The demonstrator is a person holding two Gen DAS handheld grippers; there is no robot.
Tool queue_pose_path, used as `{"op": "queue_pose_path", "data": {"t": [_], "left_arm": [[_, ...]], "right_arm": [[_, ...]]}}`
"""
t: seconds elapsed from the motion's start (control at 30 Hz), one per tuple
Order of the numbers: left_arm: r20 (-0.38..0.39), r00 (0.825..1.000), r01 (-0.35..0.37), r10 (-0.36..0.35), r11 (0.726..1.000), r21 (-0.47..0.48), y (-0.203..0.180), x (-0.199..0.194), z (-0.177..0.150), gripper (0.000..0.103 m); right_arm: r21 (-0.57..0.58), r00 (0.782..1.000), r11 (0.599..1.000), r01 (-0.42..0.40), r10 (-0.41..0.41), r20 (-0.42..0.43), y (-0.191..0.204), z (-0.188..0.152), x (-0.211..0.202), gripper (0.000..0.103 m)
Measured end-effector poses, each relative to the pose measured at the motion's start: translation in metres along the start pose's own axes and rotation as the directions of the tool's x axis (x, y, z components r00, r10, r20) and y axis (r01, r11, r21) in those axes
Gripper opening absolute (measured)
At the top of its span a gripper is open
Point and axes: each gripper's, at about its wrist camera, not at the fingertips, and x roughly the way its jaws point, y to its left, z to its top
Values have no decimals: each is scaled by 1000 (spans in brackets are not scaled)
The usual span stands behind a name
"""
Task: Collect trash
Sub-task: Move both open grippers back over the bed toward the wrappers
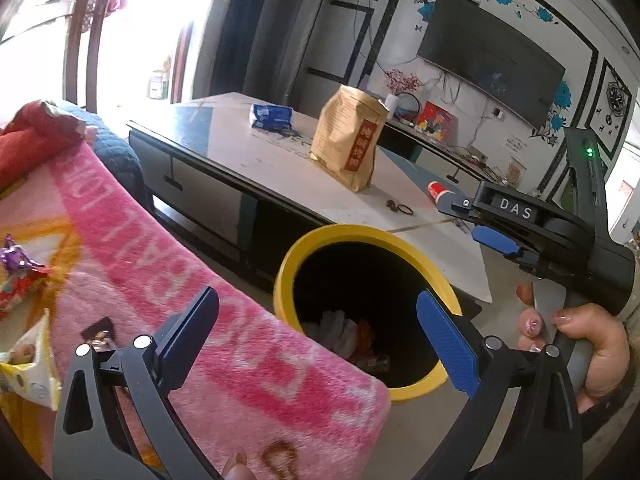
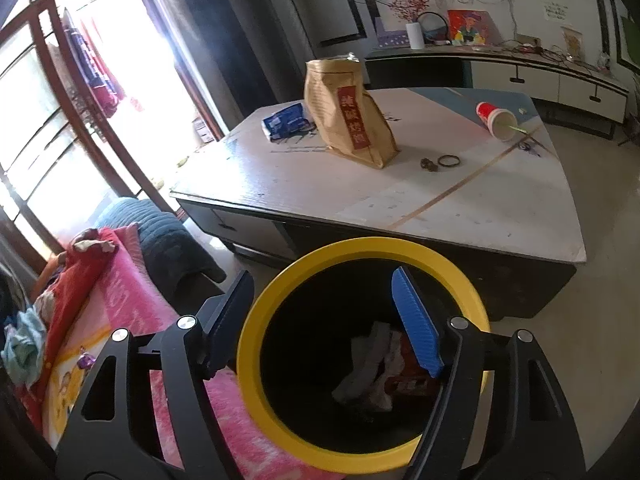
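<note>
A low coffee table (image 2: 460,200) carries a brown paper bag (image 2: 348,116), a blue packet (image 2: 286,120) and a tipped red paper cup (image 2: 494,118). Before it stands a yellow-rimmed bin (image 2: 360,250) with crumpled wrappers (image 2: 380,368) at its bottom. Left gripper (image 1: 316,334) and right gripper (image 2: 324,320) hover above it, jaws apart, empty. More wrappers (image 1: 18,276) lie on the pink blanket (image 1: 224,332).

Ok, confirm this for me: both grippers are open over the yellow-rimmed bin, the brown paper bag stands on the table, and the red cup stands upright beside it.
One thing is wrong: the red cup lies on its side, mouth towards the table edge, as the right wrist view shows. The rest holds: left gripper and right gripper are open over the yellow-rimmed bin, and the brown paper bag stands upright.
</note>
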Motion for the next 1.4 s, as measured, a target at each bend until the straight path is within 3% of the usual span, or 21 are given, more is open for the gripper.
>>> {"op": "queue_pose_path", "data": {"t": [0.53,1.4], "left_arm": [[78,992,-95,100,994,-56,38,-43,-2,96],[148,962,-197,228,960,-198,98,-107,-11,96]], "right_arm": [[-172,997,983,-69,75,31,59,-17,-22,76],[-322,973,919,-225,231,-19,128,-55,-48,78]]}}
